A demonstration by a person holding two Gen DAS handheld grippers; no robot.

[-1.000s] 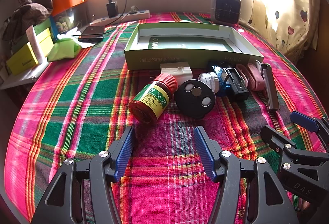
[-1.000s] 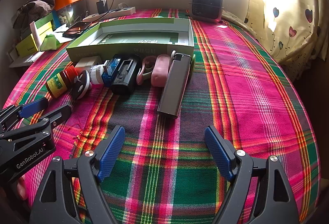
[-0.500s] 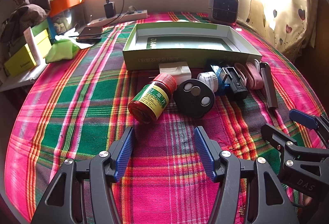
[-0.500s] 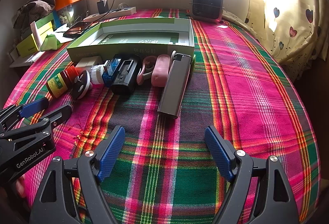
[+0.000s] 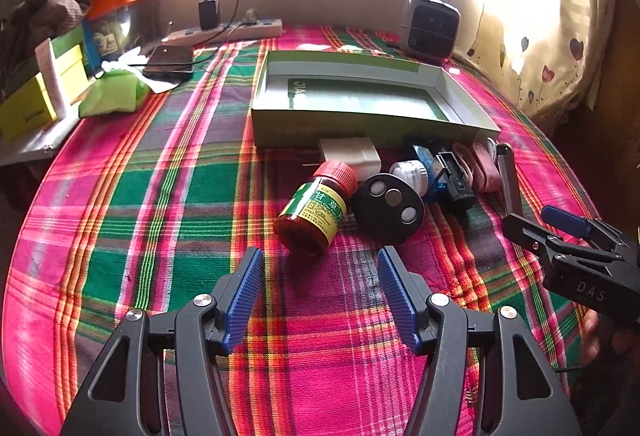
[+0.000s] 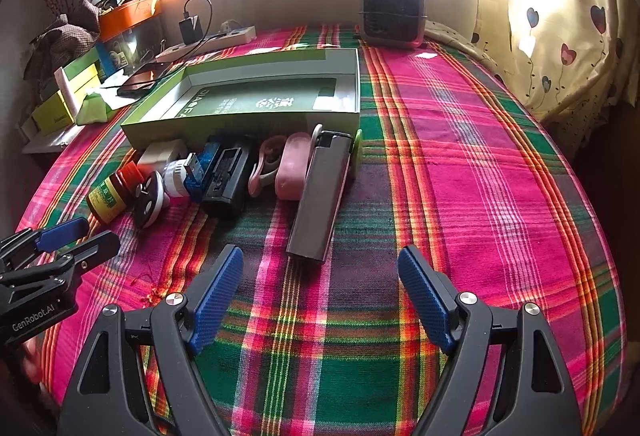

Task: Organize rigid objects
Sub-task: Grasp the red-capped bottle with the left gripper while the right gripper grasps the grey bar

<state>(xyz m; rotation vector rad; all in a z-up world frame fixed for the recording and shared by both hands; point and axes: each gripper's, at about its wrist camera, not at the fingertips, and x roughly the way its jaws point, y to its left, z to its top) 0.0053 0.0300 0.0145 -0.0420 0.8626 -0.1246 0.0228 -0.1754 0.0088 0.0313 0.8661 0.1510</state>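
We see plaid cloth, row of small items along near wall of green box. Box holds only printed green liner; lettering partly legible. Hard to identify: blue piece wedged between white jar and black block; pink items overlap. Brown bottle, red cap, lies on side just ahead of our left gripper, fingers spread, empty. Round black disc touches bottle. Right gripper wide apart, empty, near long grey bar. Shelf clutter at left blurred.
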